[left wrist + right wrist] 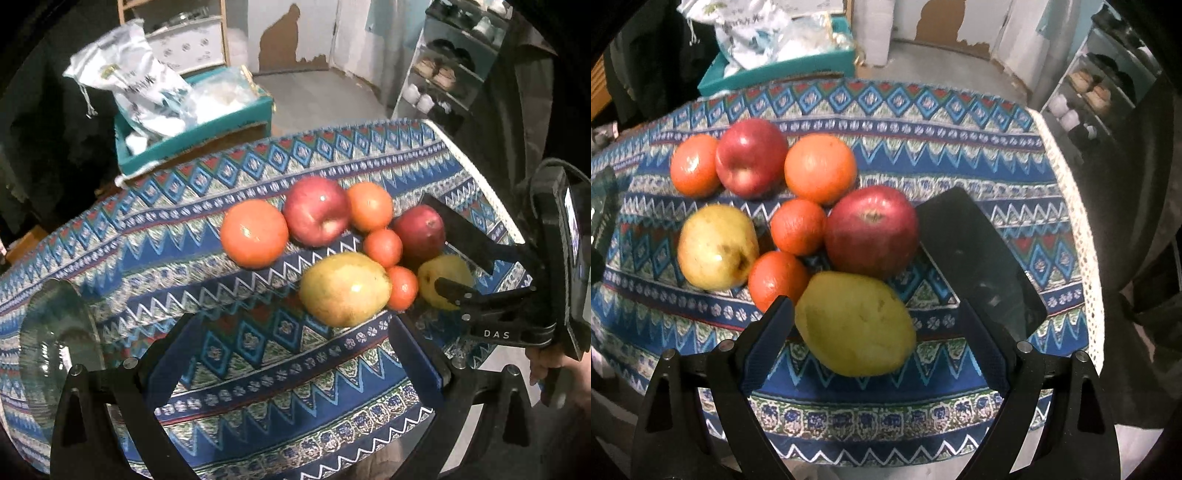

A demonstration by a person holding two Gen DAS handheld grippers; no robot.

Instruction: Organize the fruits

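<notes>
Several fruits lie bunched on the patterned tablecloth (960, 155). The yellow-green pear (855, 323) sits between the fingers of my right gripper (879, 325), which is open; the left finger is at the pear's edge and the right finger stands clear of it. Behind it are a red apple (871, 230), two small oranges (798, 227), a yellow pear (716, 247), and a back row of orange, apple (751, 157), orange. My left gripper (295, 354) is open over bare cloth, just short of the yellow pear (345, 290). It sees the right gripper (448, 266) around the other pear (452, 271).
A black tray (979, 266) lies right of the fruit, near the table's lace-trimmed right edge. A clear glass plate (55, 350) sits at the table's left. Behind the table stands a teal box (192, 136) with plastic bags; a shoe rack (436, 85) is at the far right.
</notes>
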